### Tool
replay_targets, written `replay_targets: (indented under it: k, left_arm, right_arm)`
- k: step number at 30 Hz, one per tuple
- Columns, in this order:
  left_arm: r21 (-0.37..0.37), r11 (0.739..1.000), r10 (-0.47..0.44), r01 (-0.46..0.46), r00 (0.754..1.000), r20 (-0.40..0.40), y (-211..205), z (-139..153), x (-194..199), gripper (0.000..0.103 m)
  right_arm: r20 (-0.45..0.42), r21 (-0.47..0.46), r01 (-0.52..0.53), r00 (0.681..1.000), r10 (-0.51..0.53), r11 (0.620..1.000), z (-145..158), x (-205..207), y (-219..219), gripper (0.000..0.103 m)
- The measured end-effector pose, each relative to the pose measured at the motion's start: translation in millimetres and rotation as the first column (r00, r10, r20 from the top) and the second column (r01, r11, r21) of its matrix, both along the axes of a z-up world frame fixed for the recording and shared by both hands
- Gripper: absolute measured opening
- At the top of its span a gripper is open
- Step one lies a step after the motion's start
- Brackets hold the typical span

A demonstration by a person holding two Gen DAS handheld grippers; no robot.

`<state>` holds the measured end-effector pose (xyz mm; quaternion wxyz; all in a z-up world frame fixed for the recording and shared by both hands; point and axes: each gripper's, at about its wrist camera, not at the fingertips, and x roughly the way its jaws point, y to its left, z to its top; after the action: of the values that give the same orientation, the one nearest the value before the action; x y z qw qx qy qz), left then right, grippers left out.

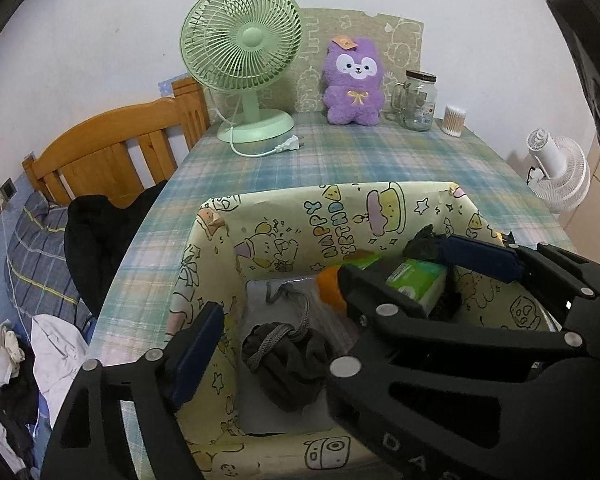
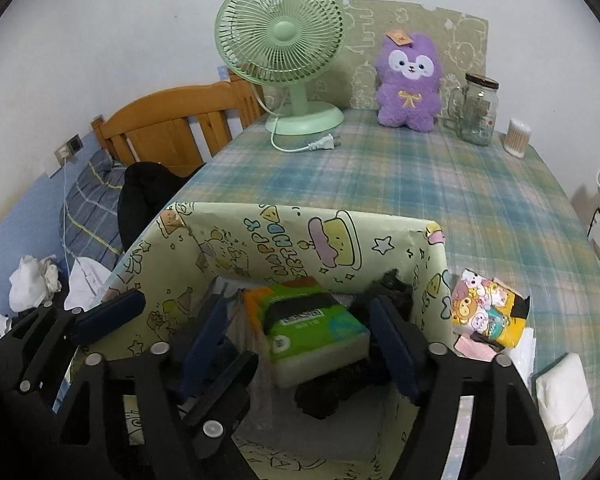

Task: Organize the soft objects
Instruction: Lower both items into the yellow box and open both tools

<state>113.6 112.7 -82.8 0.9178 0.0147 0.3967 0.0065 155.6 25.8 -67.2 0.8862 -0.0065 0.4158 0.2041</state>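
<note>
— Nearest to us we see the left gripper (image 1: 332, 284), which hangs over the box (image 1: 380, 204), and its jaws stand apart with nothing pressed between them. Under it, on the floor of the box, a dark drawstring pouch (image 1: 288, 364) lies loose.

— And the right gripper (image 2: 296, 332)?

— We see it also inside the box, jaws apart. The green tissue pack (image 2: 320, 328) lies between its pads (image 2: 392, 340), on top of a dark fuzzy thing (image 2: 328, 394), but we cannot tell if a pad touches the pack.

— What do we see outside the box?

— Just right of the box, on the plaid tablecloth (image 2: 460, 184), lies a cartoon-printed pack (image 2: 488, 312), and a white pack (image 2: 564, 396) near it. Well behind the box stand the green fan (image 2: 284, 48), the purple plush (image 2: 408, 80) and a glass jar (image 2: 478, 108).
</note>
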Motion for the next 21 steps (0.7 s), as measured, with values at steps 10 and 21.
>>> replay_targets:
  k: [10,21]
  left_arm:
    - [-0.008,1.000,0.008,-0.008,1.000,0.021,1.7,7.5,-5.8,0.092]
    - [-0.002,1.000,0.008,-0.007,0.997,0.071,-2.9,24.5,-17.5,0.094]
  right_arm:
    - [0.055,-0.027,0.025,0.998,-0.024,0.999,11.9,-8.4,-1.2,0.089]
    - [0.132,-0.024,0.050,0.990,-0.046,0.998,32.7,-21.2,-9.5,0.094]
